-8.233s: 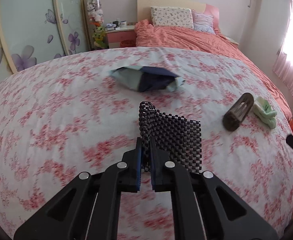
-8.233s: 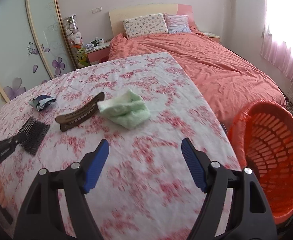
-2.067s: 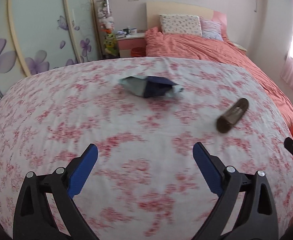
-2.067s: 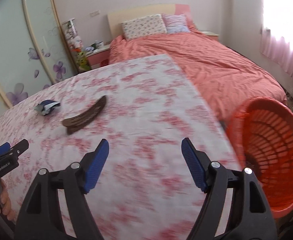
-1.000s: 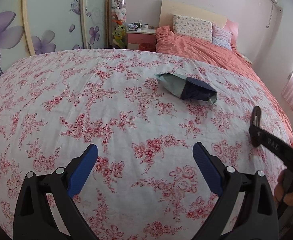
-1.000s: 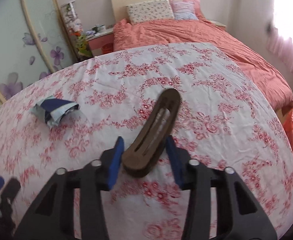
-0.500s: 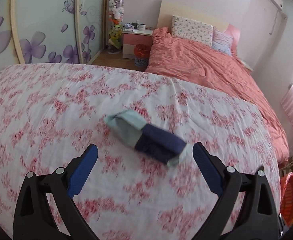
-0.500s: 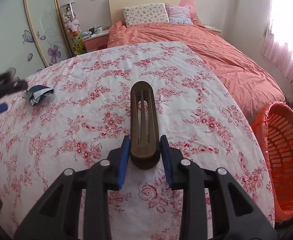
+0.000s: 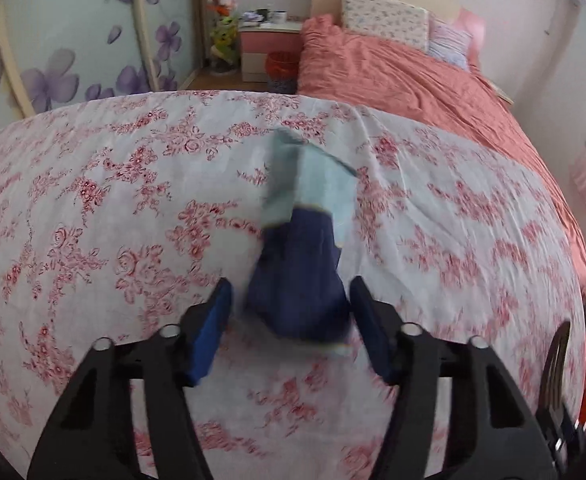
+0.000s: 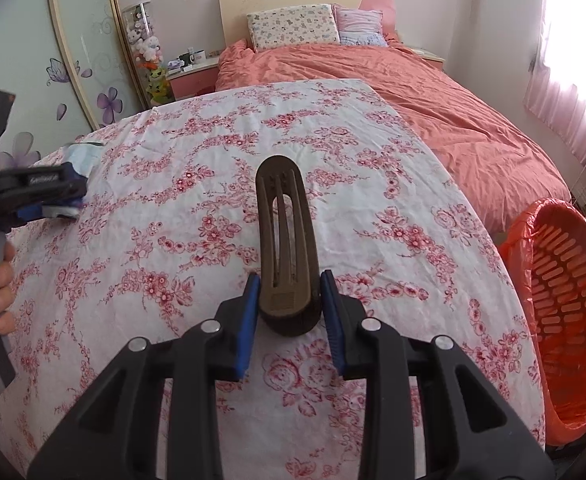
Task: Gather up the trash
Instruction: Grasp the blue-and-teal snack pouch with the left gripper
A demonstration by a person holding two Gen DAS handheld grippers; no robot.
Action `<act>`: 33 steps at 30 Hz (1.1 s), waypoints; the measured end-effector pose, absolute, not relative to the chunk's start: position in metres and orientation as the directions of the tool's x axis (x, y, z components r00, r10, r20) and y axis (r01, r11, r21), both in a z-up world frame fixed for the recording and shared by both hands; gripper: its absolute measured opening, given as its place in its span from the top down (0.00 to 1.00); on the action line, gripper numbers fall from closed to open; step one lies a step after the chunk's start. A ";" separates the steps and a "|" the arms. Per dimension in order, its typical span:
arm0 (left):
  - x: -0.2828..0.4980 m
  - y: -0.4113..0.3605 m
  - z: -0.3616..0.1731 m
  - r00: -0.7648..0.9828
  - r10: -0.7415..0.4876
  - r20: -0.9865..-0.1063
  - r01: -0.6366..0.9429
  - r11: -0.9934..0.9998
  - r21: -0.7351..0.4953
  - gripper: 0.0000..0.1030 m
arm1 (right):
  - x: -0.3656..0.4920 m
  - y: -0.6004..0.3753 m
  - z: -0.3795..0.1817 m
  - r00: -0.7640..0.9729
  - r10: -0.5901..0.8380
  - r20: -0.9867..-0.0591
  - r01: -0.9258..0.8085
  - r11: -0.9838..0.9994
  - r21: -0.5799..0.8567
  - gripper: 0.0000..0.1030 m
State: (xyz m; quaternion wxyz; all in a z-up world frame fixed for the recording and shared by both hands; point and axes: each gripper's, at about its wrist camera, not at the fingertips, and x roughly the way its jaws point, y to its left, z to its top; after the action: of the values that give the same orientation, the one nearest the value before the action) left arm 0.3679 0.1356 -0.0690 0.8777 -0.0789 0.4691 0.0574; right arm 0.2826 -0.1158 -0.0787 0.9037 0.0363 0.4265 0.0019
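A crumpled blue and pale green wrapper (image 9: 305, 248) lies on the floral tablecloth (image 9: 93, 208). My left gripper (image 9: 293, 328) straddles its near end, jaws partly closed; the right pad touches it, the left pad stands a little off. The left gripper also shows at the left of the right wrist view (image 10: 49, 196), with the wrapper (image 10: 81, 156) beside it. My right gripper (image 10: 289, 316) is shut on a brown slotted hair clip (image 10: 287, 240) and holds it above the cloth.
An orange slotted basket (image 10: 565, 320) lined with an orange bag stands at the table's right edge. A bed with a coral cover (image 10: 433, 112) lies beyond. A pink nightstand (image 9: 269, 48) and floral sliding doors (image 9: 73, 40) are at the back left.
My left gripper has moved down onto the wrapper and its jaws have narrowed around it. My right gripper still holds the clip and has barely moved.
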 end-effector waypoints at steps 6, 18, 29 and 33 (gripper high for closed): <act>0.314 0.149 -0.069 0.569 -0.051 -0.821 -0.045 0.995 -0.093 0.79 | 0.268 -0.122 -0.079 0.637 0.042 -0.770 0.026 0.997 0.076 0.70; 0.332 0.141 -0.040 0.673 0.036 -0.739 -0.083 0.996 -0.028 0.23 | 0.265 -0.126 -0.078 0.632 0.052 -0.773 0.019 0.996 0.083 0.70; 0.389 0.120 -0.060 0.618 0.071 -0.783 -0.072 0.997 0.034 0.44 | 0.275 -0.133 -0.077 0.630 0.086 -0.772 0.012 0.993 0.120 0.70; 0.390 0.123 -0.066 0.605 0.036 -0.795 -0.055 0.998 0.004 0.60 | 0.275 -0.133 -0.077 0.631 0.087 -0.771 0.011 0.992 0.122 0.70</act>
State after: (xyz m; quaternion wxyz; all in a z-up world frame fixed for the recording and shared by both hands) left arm 0.3900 0.1234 -0.0655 0.8959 -0.0106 0.4434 0.0256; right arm 0.2746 -0.1332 -0.0766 0.9012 0.0575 0.4290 0.0210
